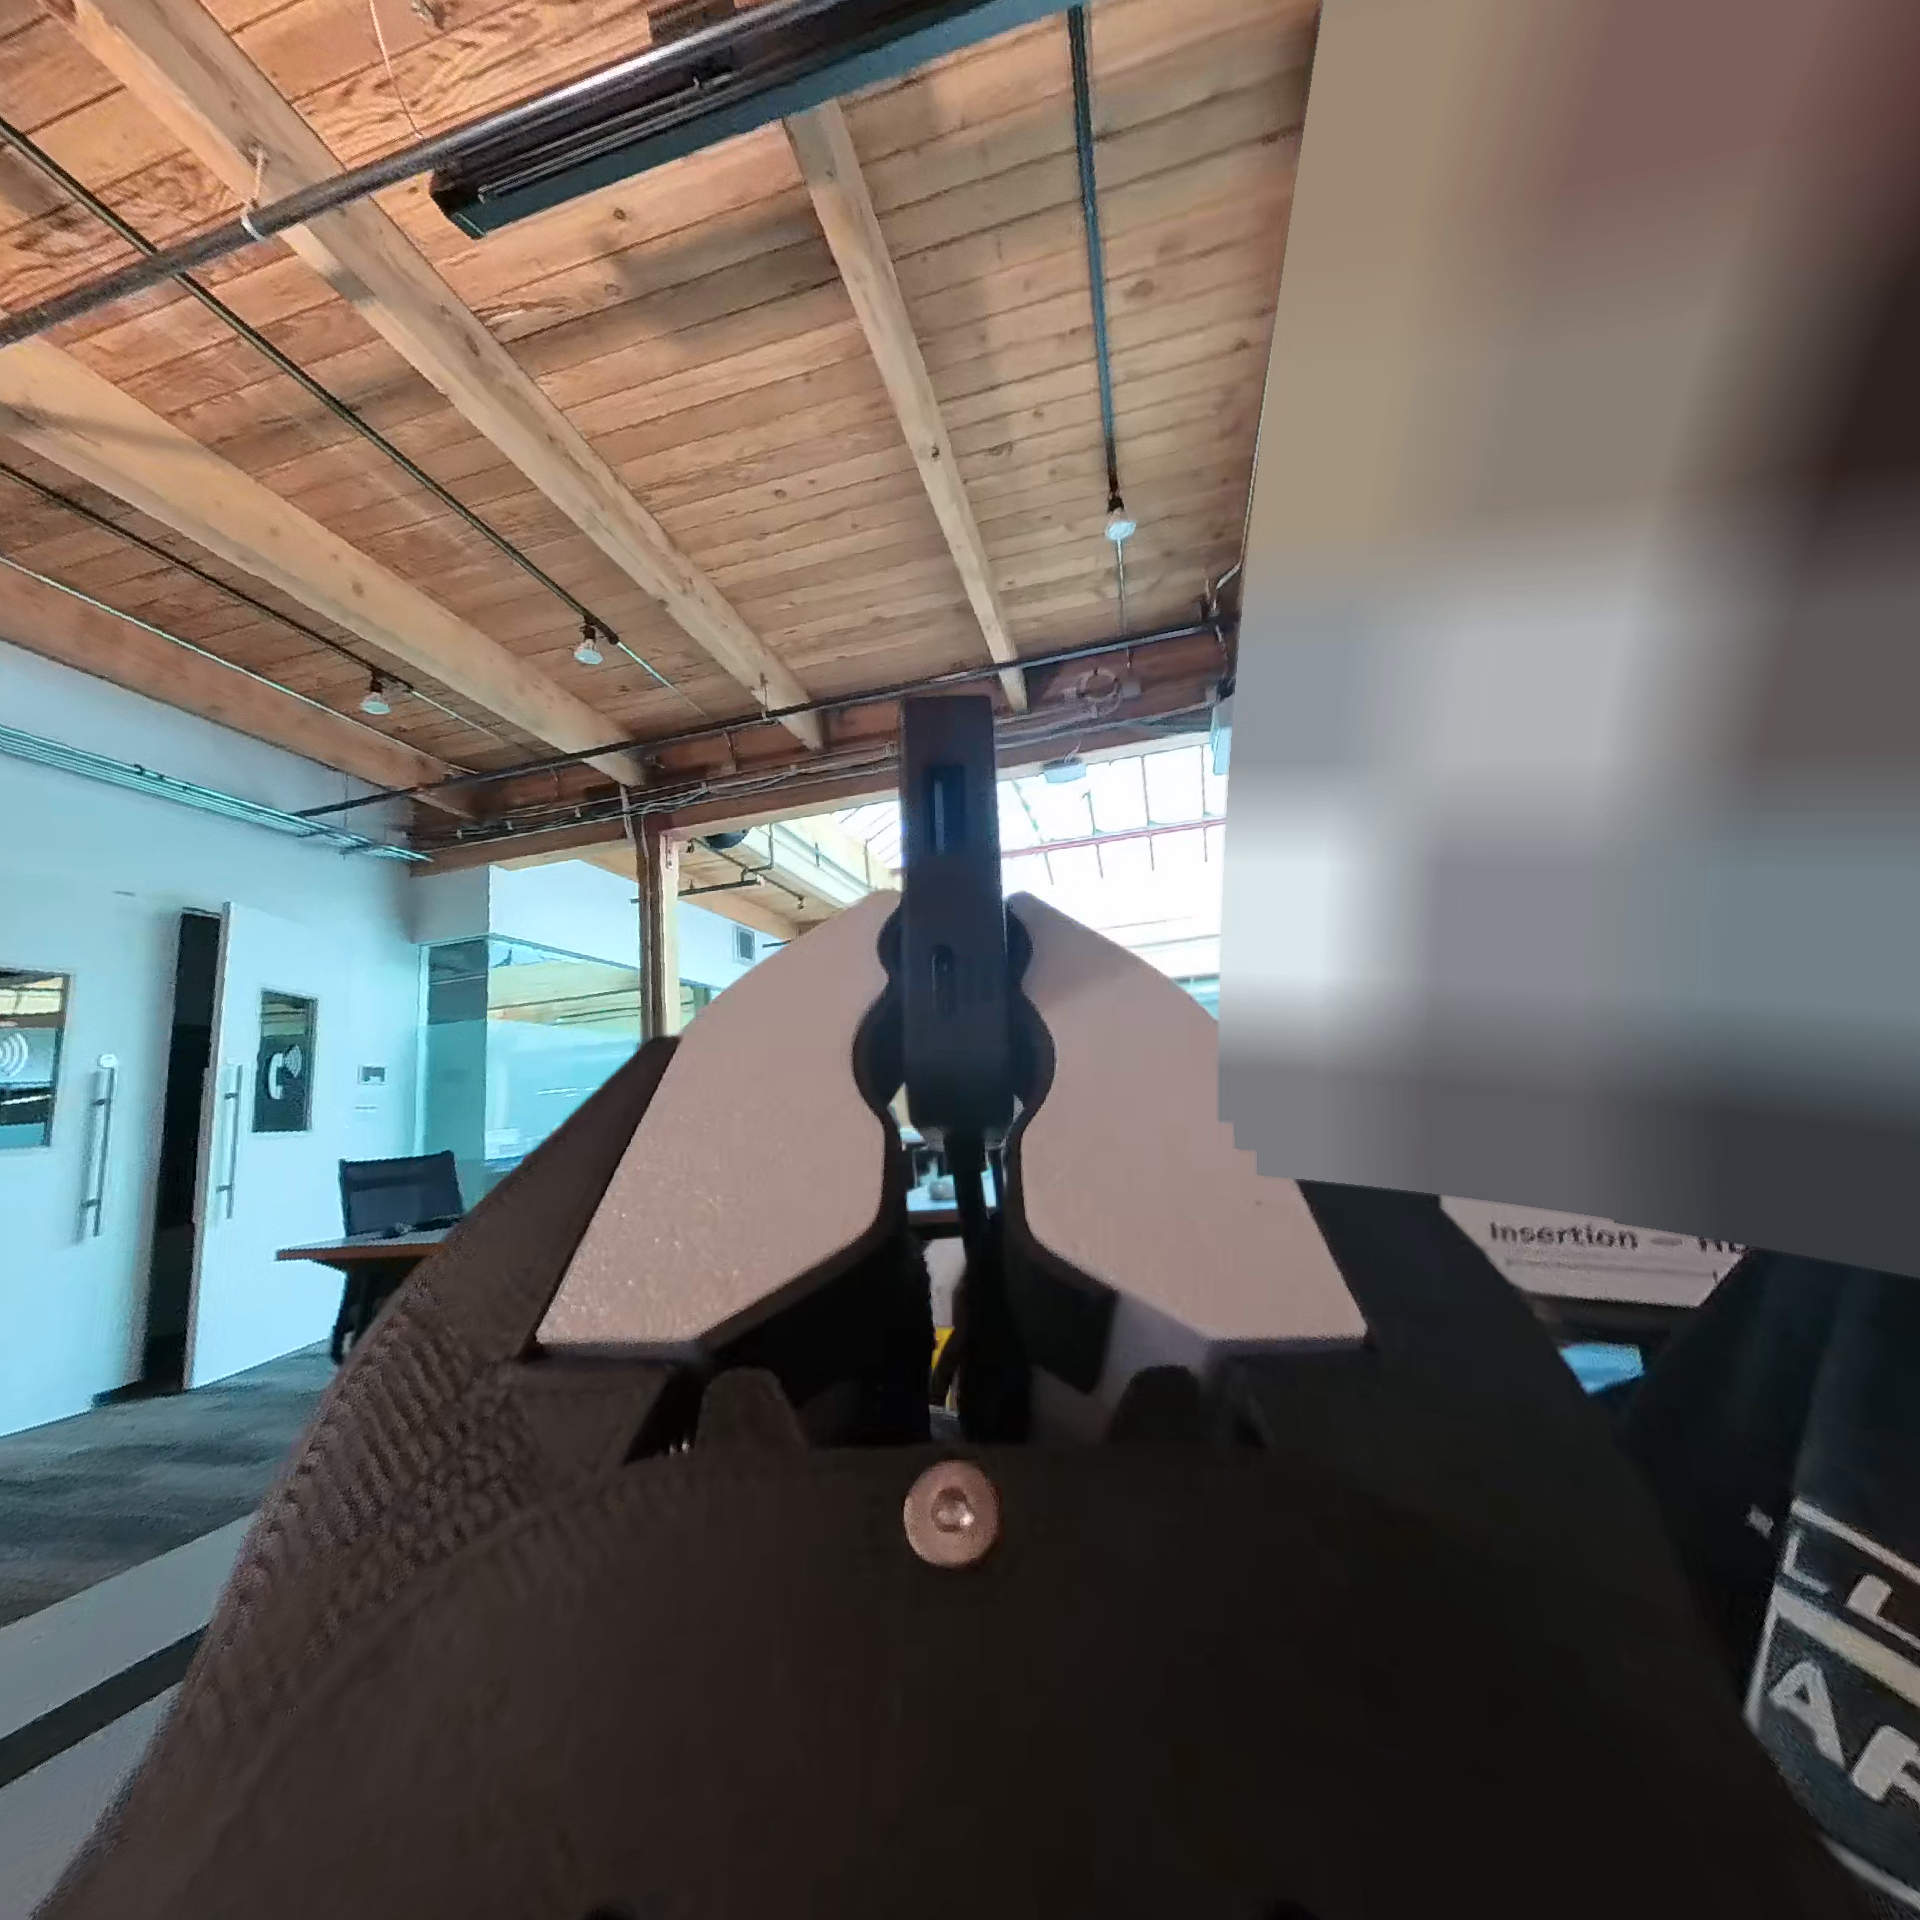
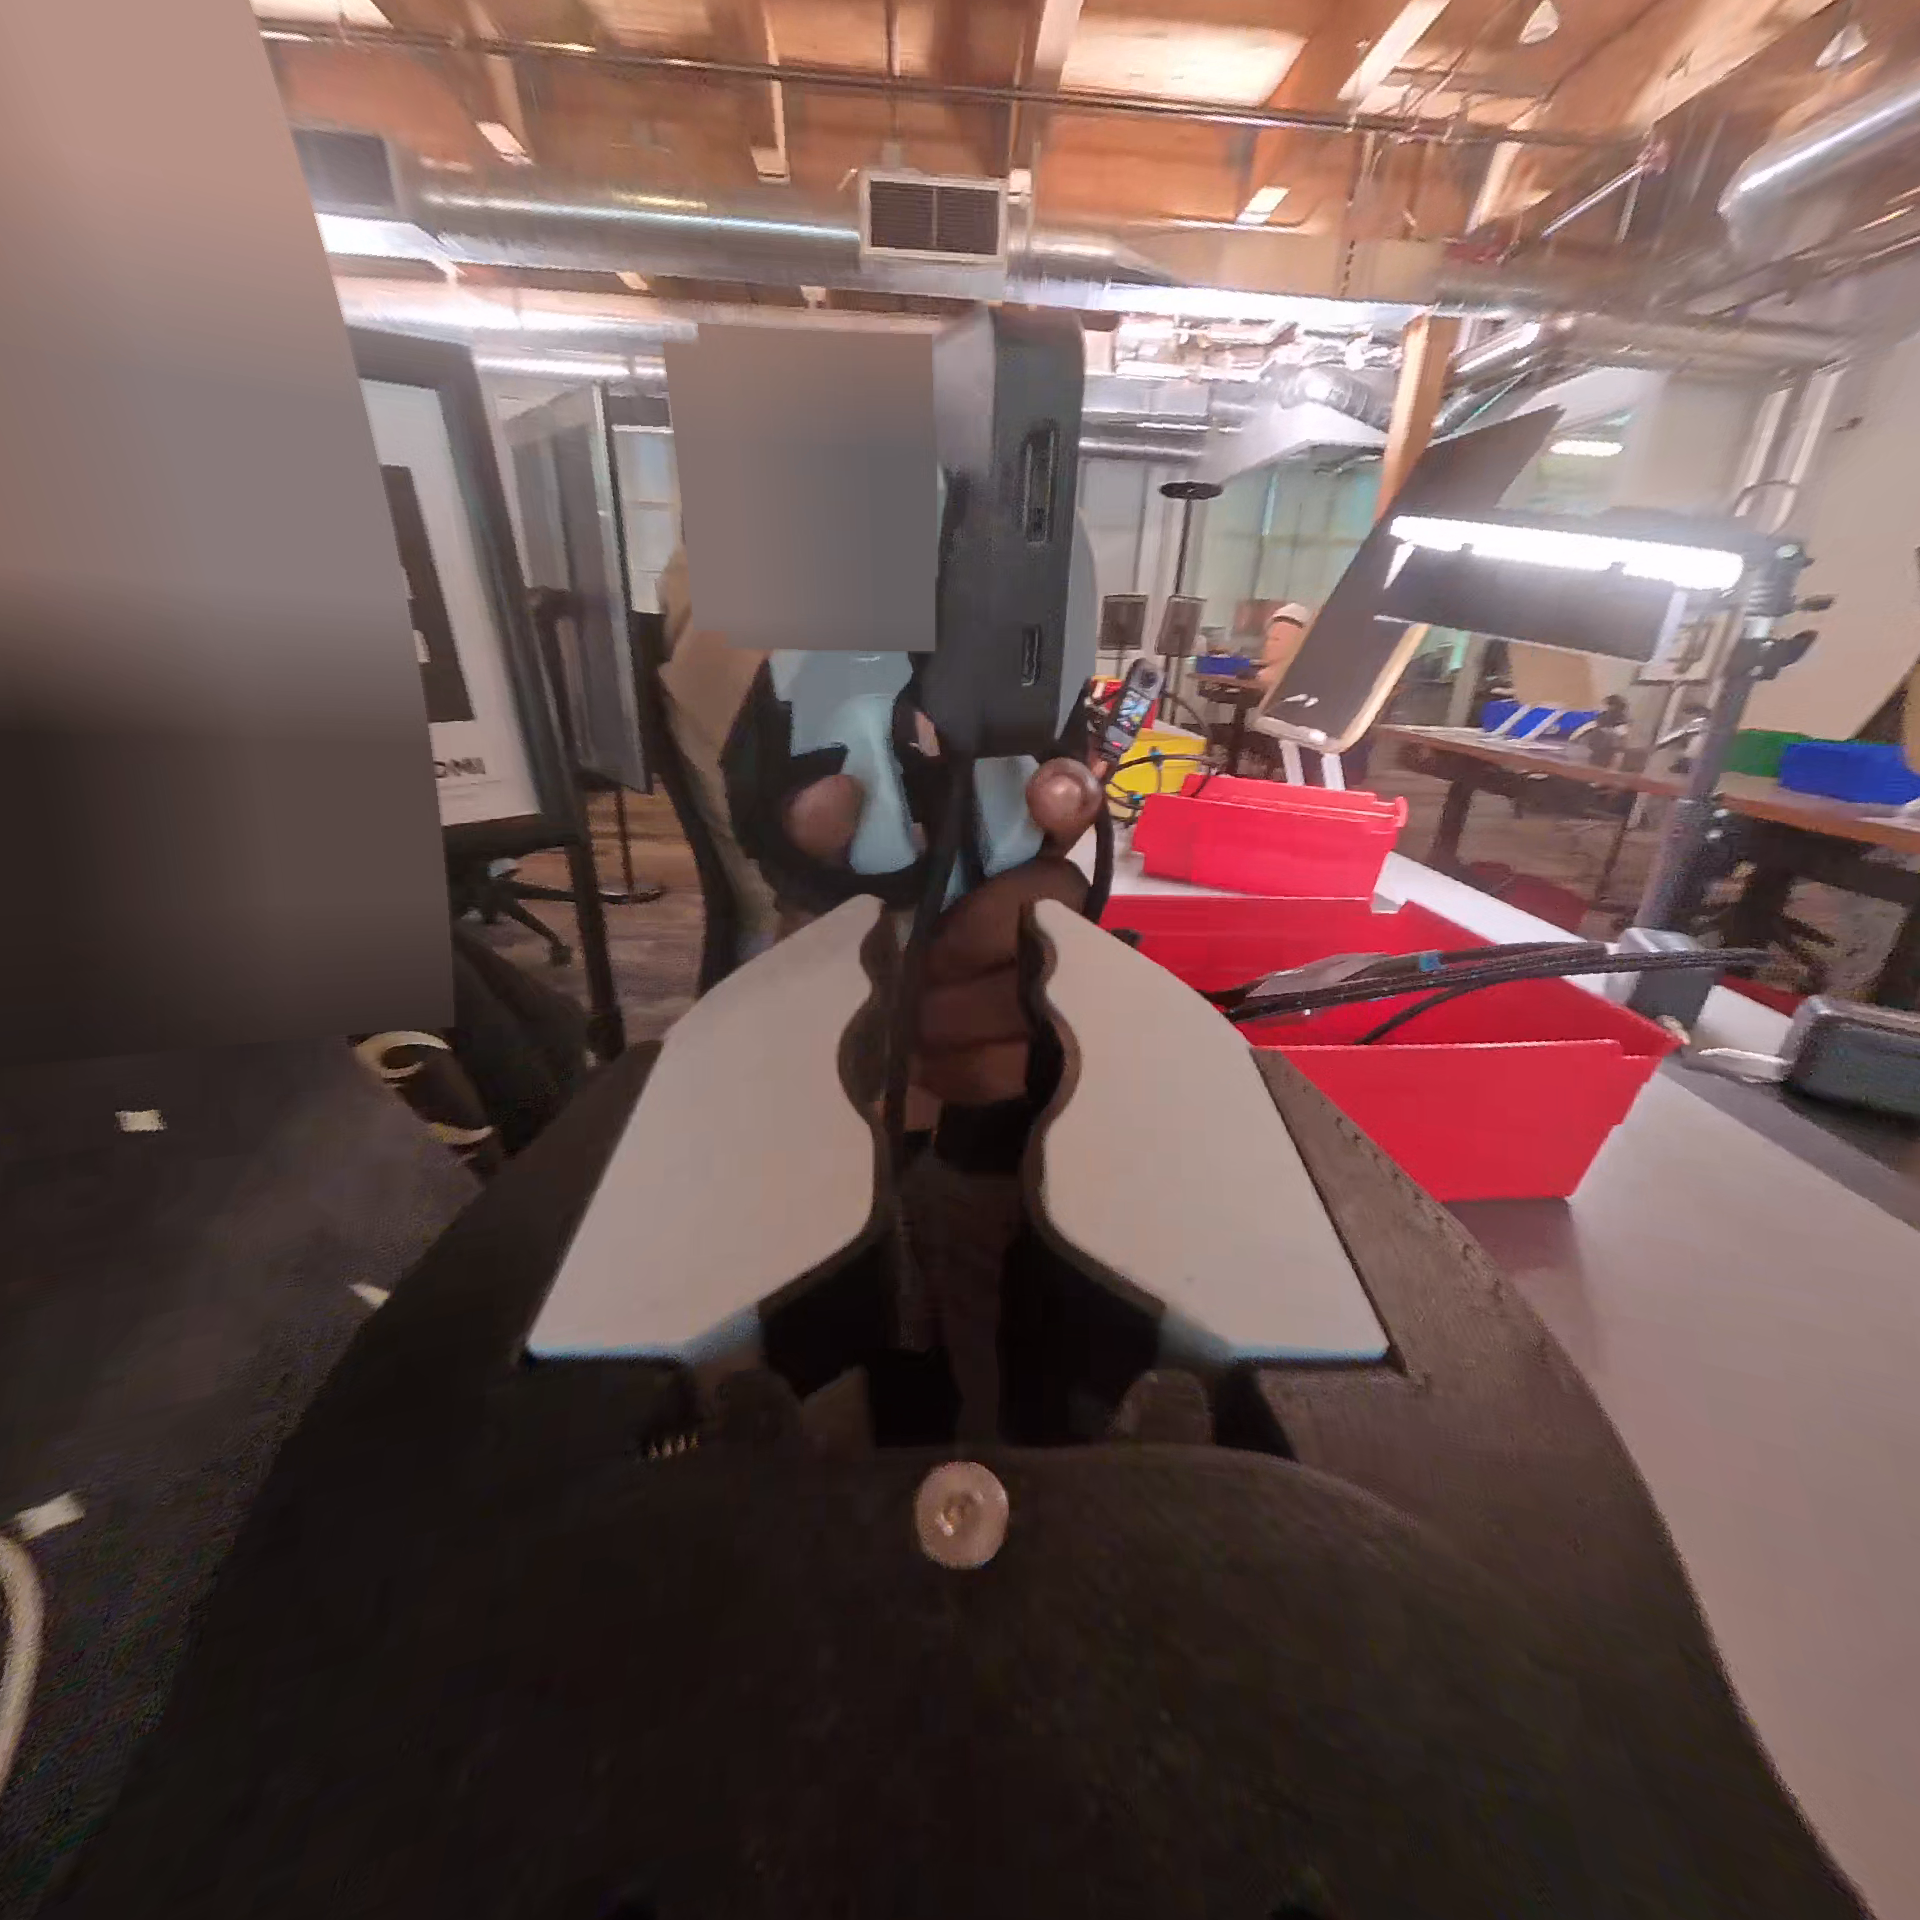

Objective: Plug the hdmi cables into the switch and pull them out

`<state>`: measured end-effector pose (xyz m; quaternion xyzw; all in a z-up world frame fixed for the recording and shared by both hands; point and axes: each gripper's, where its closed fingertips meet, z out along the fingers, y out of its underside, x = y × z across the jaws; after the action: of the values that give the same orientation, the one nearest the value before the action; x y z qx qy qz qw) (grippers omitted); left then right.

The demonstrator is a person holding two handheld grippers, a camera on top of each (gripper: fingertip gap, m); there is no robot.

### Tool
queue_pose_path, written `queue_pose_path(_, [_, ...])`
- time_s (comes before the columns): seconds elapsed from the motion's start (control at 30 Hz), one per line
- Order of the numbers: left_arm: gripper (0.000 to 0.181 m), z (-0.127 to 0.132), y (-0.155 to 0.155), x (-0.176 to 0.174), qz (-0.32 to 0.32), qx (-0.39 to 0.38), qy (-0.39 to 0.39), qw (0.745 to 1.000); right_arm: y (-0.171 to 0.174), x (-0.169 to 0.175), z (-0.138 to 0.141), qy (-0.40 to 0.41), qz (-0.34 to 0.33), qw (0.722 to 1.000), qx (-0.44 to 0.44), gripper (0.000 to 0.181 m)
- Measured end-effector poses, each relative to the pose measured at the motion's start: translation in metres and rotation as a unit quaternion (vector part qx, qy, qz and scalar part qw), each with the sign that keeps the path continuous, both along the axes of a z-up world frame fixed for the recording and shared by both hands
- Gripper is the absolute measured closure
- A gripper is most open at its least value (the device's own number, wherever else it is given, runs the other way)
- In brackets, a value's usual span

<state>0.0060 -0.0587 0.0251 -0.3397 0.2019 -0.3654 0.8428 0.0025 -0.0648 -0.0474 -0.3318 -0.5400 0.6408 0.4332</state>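
Note:
In the left wrist view my left gripper [image 1: 951, 935] is shut on the black switch [image 1: 948, 831] and holds it upright in the air, toward the ceiling. A slot port shows on its narrow side, and a black cable [image 1: 977, 1226] hangs from its lower end between the fingers. In the right wrist view the switch [image 2: 1013, 561] stands straight ahead, clamped in the left gripper's pale fingers [image 2: 857, 727], with a hand below. My right gripper [image 2: 956, 925] is below it, jaws a little apart with nothing gripped. Black HDMI cables [image 2: 1455, 977] lie across a red bin.
Red bins [image 2: 1455, 1101] stand on the grey table [image 2: 1714, 1351] to the right. A grey device [image 2: 1849, 1039] lies beyond them. A lit light panel [image 2: 1558, 582] on a stand is at the back right. A person's dark clothing [image 1: 1818, 1455] is close on the right.

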Motion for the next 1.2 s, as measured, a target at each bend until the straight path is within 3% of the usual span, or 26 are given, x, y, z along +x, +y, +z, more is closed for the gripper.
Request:
queue_pose_path(0.03, [0.169, -0.002, 0.001, 0.004, 0.0, 0.001, 0.008, 1.0, -0.002, -0.004, -0.002, 0.005, -0.005, 1.0, 0.001, 0.161])
queue_pose_path(0.23, [0.168, -0.011, 0.001, 0.024, -0.036, -0.01, 0.023, 0.999, -0.007, -0.005, 0.003, 0.023, 0.038, 0.995, -0.091, 0.164])
queue_pose_path(0.3, [0.168, -0.012, 0.002, 0.026, -0.037, -0.014, 0.024, 0.999, -0.011, -0.002, 0.003, 0.021, 0.059, 0.994, -0.089, 0.176])
queue_pose_path(0.4, [0.166, -0.012, 0.003, 0.025, -0.027, -0.014, 0.02, 0.999, -0.01, 0.0, 0.002, 0.01, 0.052, 0.996, -0.07, 0.176])
queue_pose_path(0.53, [0.153, -0.006, 0.002, 0.01, -0.006, -0.007, 0.012, 1.0, 0.022, 0.014, 0.019, 0.052, -0.028, 0.998, -0.023, 0.176])
queue_pose_path(0.67, [0.151, 0.009, 0.001, -0.028, 0.062, 0.008, -0.01, 0.998, 0.08, 0.051, 0.047, 0.094, -0.16, 0.982, 0.037, 0.177])
queue_pose_path(0.77, [0.153, 0.021, -0.006, -0.062, 0.118, 0.017, -0.036, 0.992, 0.132, 0.1, 0.074, 0.155, -0.282, 0.943, 0.082, 0.177])
queue_pose_path(0.9, [0.156, 0.039, -0.029, -0.092, 0.158, 0.056, -0.062, 0.984, 0.204, 0.175, 0.091, 0.206, -0.451, 0.862, 0.104, 0.176])
queue_pose_path(1.07, [0.157, 0.05, -0.048, -0.108, 0.209, 0.089, -0.058, 0.972, 0.271, 0.232, 0.079, 0.191, -0.57, 0.794, 0.093, 0.176])
queue_pose_path(1.2, [0.158, 0.054, -0.055, -0.118, 0.238, 0.103, -0.057, 0.964, 0.318, 0.254, 0.058, 0.171, -0.653, 0.728, 0.12, 0.177])
